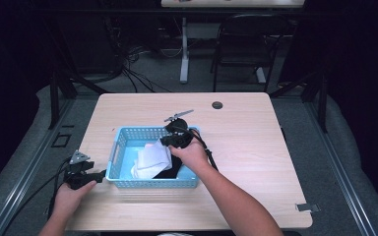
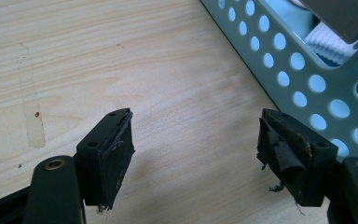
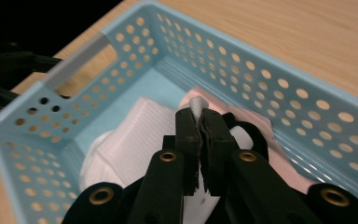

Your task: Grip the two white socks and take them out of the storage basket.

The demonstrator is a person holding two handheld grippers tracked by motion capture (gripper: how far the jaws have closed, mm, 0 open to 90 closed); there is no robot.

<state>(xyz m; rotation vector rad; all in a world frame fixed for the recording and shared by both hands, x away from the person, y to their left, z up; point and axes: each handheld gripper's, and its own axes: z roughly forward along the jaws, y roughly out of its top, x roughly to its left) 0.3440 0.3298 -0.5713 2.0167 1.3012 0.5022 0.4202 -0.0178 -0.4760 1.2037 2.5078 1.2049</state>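
A light blue perforated basket (image 1: 147, 184) sits on the wooden table (image 1: 246, 147), holding a white ribbed cloth (image 1: 152, 158), a black piece (image 1: 170, 172) and a pink piece (image 3: 261, 128). My right gripper (image 1: 170, 142) hangs over the basket, shut on a pinch of the white cloth (image 3: 135, 130), which pokes out above the tips of the right gripper (image 3: 199, 116). My left gripper (image 1: 97, 176) rests low on the table just left of the basket. The left gripper (image 2: 196, 135) is open with bare wood between its jaws, beside the basket wall (image 2: 298, 79).
A dark round grommet (image 1: 217, 105) sits near the table's far edge. A black chair (image 1: 246, 44) and a table leg stand beyond it. A faint tape mark (image 2: 30, 107) lies on the wood ahead of the left gripper.
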